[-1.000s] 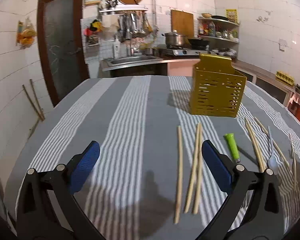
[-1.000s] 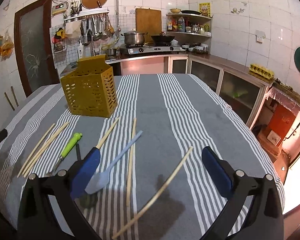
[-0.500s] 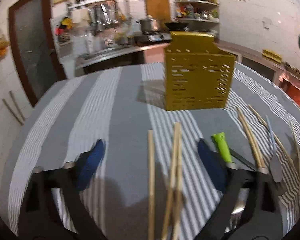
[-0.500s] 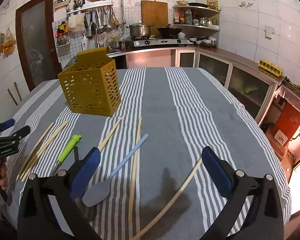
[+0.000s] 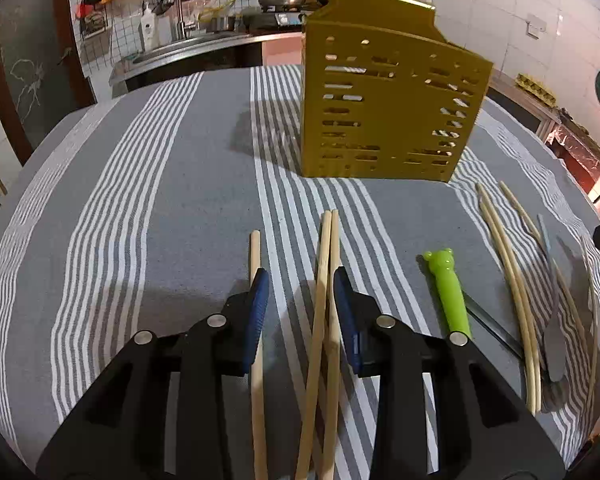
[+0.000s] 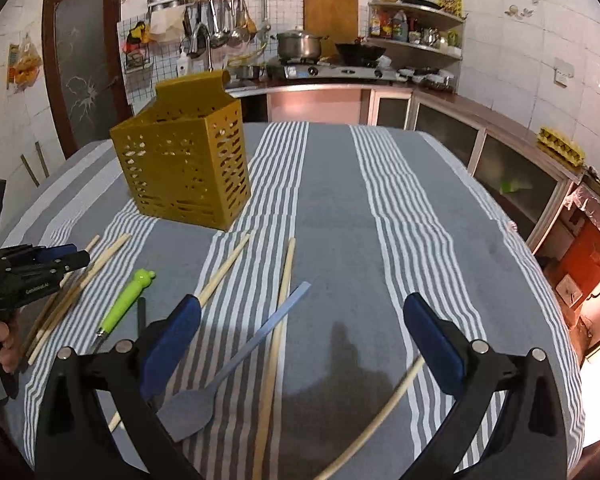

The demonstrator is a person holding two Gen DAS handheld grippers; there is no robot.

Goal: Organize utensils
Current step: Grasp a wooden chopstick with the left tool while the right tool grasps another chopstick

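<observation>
The left gripper (image 5: 299,294) is held low over the striped tablecloth (image 5: 172,216), and its jaws have just been closing to a narrow gap. A pair of wooden chopsticks (image 5: 325,280) lying side by side is seen between the blue pads (image 5: 342,300), close against the right-hand pad, while a single chopstick (image 5: 255,252) lies at the left-hand pad; whether the pads already press on any of them cannot be told. The yellow perforated utensil holder (image 5: 388,108) stands upright on the cloth beyond the chopsticks, well apart from the gripper. To the right are found a green-handled knife (image 5: 448,292), two more chopsticks (image 5: 504,256) and a grey spatula (image 5: 552,332).

The right gripper (image 6: 300,344) is held with its jaws wide and nothing between the pads. Beneath it are laid the grey spatula (image 6: 236,360), a straight chopstick (image 6: 280,312) crossing under the spatula's handle, and another chopstick (image 6: 388,408) slanting near the right pad. A further chopstick (image 6: 228,264) points towards the holder (image 6: 184,168). At the left edge of this view the left gripper (image 6: 66,256) is seen in a person's hand (image 6: 0,340), above the bundle of chopsticks (image 6: 96,264)
</observation>
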